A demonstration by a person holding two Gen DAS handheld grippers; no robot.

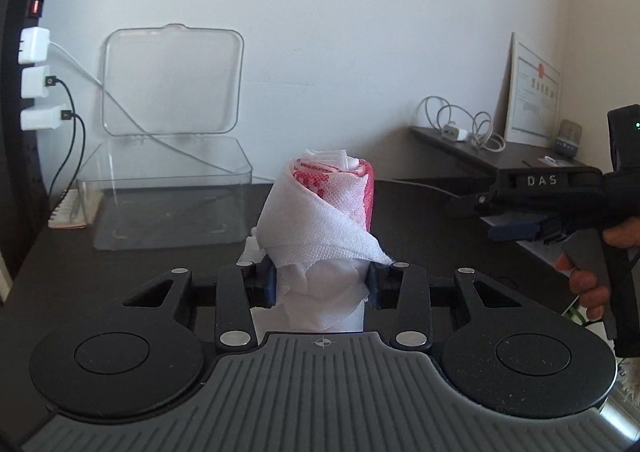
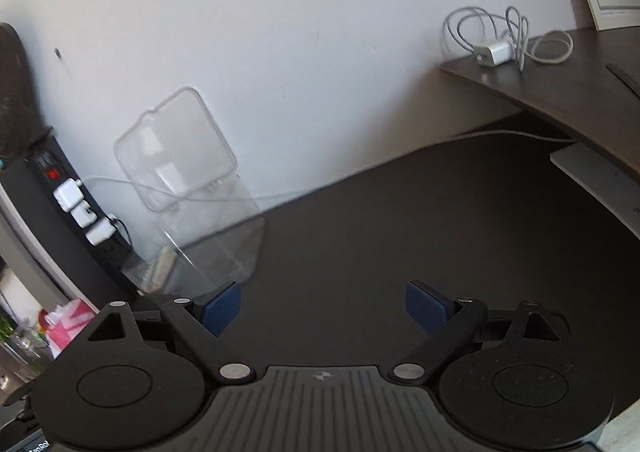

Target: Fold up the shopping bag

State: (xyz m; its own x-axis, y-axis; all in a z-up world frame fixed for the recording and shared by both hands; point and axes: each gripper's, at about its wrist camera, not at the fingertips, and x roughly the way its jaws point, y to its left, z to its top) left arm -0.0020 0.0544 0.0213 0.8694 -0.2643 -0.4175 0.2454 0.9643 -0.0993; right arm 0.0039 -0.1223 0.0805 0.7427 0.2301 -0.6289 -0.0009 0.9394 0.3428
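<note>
Left wrist view: your left claw (image 1: 320,282) squeezed the rolled-up shopping bag (image 1: 324,220), standing upright above the dark worktop (image 1: 168,264). Your right claw (image 2: 322,308) was wide apart, holding nothing.

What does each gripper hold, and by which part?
Left gripper: rolled white-and-red fabric shopping bag, clamped near its lower end. Right gripper: nothing.

Right tongs (image 2: 323,308) wide apart, nothing between blue pads (image 2: 222,306), over bare dark worktop (image 2: 400,220). Clear hinged box (image 2: 200,204), lid up, against wall; power strip (image 2: 76,204) left.
</note>
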